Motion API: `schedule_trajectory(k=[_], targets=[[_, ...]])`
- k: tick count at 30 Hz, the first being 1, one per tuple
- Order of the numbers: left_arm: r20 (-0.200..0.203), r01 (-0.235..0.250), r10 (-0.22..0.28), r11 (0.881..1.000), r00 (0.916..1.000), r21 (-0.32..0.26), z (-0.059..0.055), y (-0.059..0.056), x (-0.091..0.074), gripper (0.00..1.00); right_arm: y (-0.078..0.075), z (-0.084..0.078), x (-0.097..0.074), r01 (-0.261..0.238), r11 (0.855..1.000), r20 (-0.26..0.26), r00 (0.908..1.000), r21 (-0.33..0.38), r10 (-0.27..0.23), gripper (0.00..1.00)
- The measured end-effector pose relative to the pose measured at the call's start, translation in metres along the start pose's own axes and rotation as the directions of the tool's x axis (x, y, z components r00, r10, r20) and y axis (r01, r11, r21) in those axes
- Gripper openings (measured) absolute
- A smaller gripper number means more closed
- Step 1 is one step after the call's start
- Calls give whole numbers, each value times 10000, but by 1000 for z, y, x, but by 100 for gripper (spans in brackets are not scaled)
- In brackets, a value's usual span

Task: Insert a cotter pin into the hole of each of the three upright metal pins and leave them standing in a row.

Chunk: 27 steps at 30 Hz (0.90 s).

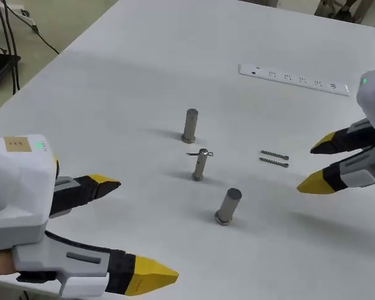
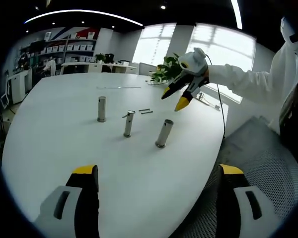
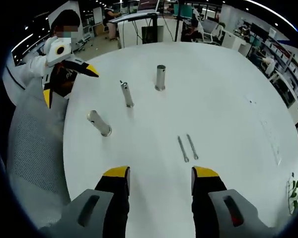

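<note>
Held the fingers [image 1: 147, 275] of the left gripper [image 1: 144, 228] spread wide, pinching nothing, low over the near left of the white table [image 1: 112, 87]. Held the right gripper [image 1: 309, 167] parted as well and empty, above the table's right side, tips aimed leftward. Showed three metal pins standing on end in a diagonal row at mid-table, well apart from both grippers: far pin [image 1: 190, 125], middle pin [image 1: 200, 169], near pin [image 1: 228, 206]. Set each with its wider foot down and its long axis about vertical. Carried an inserted cotter pin [image 1: 200, 154] through the head of the middle pin, long axis horizontal, crossing the pin's own axis; could not tell which end bore the loop. Showed a first loose cotter pin [image 1: 274, 154] and a second loose cotter pin [image 1: 274, 163] flat on the table between the middle pin and the right gripper. Lay side by side, near parallel, long axes running left to right in the head view and away along the jaws in the right gripper view. Showed a white power strip [image 1: 294, 79] at the far right, well beyond the row.
</note>
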<state>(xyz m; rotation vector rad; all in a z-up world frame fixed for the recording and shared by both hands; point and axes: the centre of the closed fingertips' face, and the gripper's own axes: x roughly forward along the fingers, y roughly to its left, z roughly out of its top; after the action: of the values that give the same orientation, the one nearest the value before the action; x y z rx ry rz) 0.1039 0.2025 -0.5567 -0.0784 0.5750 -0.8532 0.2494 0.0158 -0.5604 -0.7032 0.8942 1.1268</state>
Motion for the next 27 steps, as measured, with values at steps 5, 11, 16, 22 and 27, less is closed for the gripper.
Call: schedule_trajectory(k=[5, 11, 16, 22, 27], targets=[[-47, 17, -18, 9999, 10000, -162, -6, -5, -3, 99, -4, 3, 14, -256, 9970, -568, 9982, -734, 215, 36], [230, -154, 168, 9981, 9996, -594, -8, -3, -7, 99, -5, -2, 30, -576, 9895, -1325, 9904, -1323, 399, 31], [385, -277, 306, 9968, 9988, -744, -7, -2, -12, 99, -13, 0, 39, -523, 9886, -1442, 9890, -1411, 318, 27], [455, -295, 330, 9968, 9984, -749, -5, -3, -13, 99, -15, -3, 48, -760, 9805, -1907, 9808, -1812, 408, 27], [597, -286, 342, 9953, 9976, -925, -4, -2, -11, 97, -22, -7, 54, -683, 9809, -2173, 9757, -1819, 276, 22]])
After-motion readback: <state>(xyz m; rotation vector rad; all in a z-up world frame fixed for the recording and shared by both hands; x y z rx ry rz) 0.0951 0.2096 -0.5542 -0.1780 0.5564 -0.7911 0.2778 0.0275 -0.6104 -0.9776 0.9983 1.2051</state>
